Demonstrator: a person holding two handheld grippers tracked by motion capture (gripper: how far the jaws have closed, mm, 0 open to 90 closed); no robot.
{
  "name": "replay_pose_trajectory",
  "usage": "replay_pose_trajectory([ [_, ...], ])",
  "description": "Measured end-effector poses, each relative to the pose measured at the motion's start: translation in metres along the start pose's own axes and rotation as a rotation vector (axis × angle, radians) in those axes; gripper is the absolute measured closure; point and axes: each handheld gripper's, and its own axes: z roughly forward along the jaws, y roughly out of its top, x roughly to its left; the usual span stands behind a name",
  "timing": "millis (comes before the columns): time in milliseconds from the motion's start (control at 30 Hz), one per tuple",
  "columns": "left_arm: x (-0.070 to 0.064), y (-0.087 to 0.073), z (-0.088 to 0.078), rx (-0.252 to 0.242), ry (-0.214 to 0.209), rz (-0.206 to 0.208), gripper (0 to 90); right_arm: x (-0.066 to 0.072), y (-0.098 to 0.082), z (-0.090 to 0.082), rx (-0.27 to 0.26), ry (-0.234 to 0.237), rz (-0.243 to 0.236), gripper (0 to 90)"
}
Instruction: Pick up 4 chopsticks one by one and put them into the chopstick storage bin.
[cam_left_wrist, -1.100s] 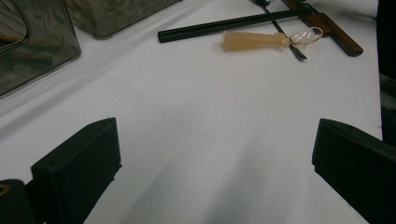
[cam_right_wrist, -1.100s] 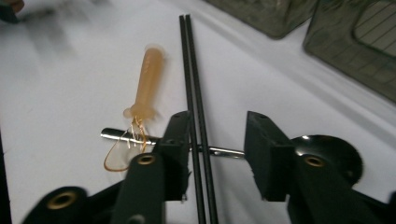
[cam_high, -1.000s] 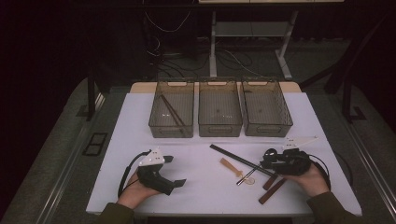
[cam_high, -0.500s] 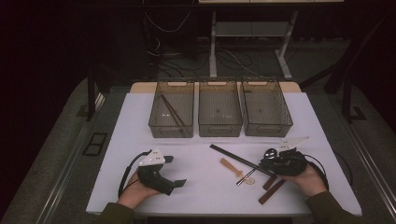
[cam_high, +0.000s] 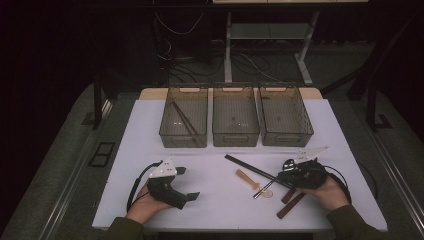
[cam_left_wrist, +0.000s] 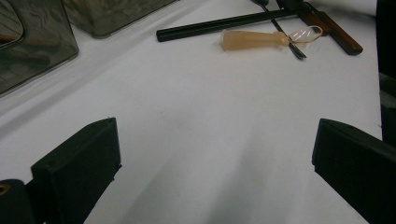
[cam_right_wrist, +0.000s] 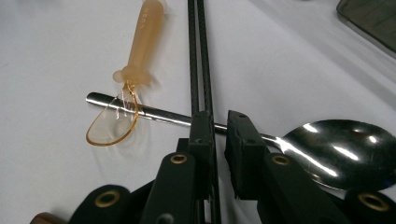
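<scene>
My right gripper (cam_right_wrist: 219, 126) hangs low over a pair of black chopsticks (cam_right_wrist: 198, 56) that cross a metal spoon (cam_right_wrist: 341, 151). Its jaws have just been closing and now stand almost together, with the chopsticks running between them and the spoon's handle passing under the tips. A translucent orange spoon (cam_right_wrist: 140, 46) lies just beyond. In the high view the right gripper (cam_high: 282, 177) sits at the near right end of the chopsticks (cam_high: 250, 167). My left gripper (cam_high: 187, 183) rests open on the table at the near left, with nothing between its jaws (cam_left_wrist: 210, 154).
Three clear bins stand in a row at the back: the left bin (cam_high: 167, 132) holds a pair of brown chopsticks (cam_high: 184, 119), while the middle bin (cam_high: 235, 137) and the right bin (cam_high: 300, 135) look bare. Two brown sticks (cam_high: 290, 202) lie by the right hand.
The right gripper has edged a little to the left, onto the near end of the black chopsticks. The left gripper has stayed where it was.
</scene>
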Motion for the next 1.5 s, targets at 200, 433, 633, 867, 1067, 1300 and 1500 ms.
replay_pose_trajectory([
  [200, -0.0001, 0.0, 0.0001, 0.0, 0.0, 0.001, 0.8, -0.0017, -0.0009, 0.0028, 0.018, -0.005, -0.006, 81.1],
  [433, -0.0002, 0.0, 0.0, -0.001, 0.0, 0.001, 0.8, -0.0011, -0.002, 0.006, 0.043, -0.016, -0.044, 81.3],
  [633, -0.0003, 0.0001, -0.0001, 0.003, 0.0, 0.003, 0.8, 0.0013, -0.0019, 0.0066, 0.051, -0.03, -0.087, 81.3],
  [867, -0.0005, 0.0, 0.0002, 0.003, 0.001, 0.002, 0.9, 0.0033, -0.0013, 0.0071, 0.06, -0.048, -0.103, 84.7],
  [1067, -0.0007, 0.0, 0.0003, 0.004, 0.0, 0.004, 0.8, 0.0039, -0.001, 0.0074, 0.061, -0.052, -0.112, 85.9],
  [1300, -0.0009, 0.0, 0.0003, 0.004, -0.001, 0.004, 0.8, 0.0031, -0.0011, 0.007, 0.058, -0.05, -0.103, 86.1],
  [1500, -0.0007, 0.0001, 0.0004, 0.005, -0.002, 0.005, 0.8, 0.0015, -0.0006, 0.0059, 0.053, -0.036, -0.096, 86.2],
])
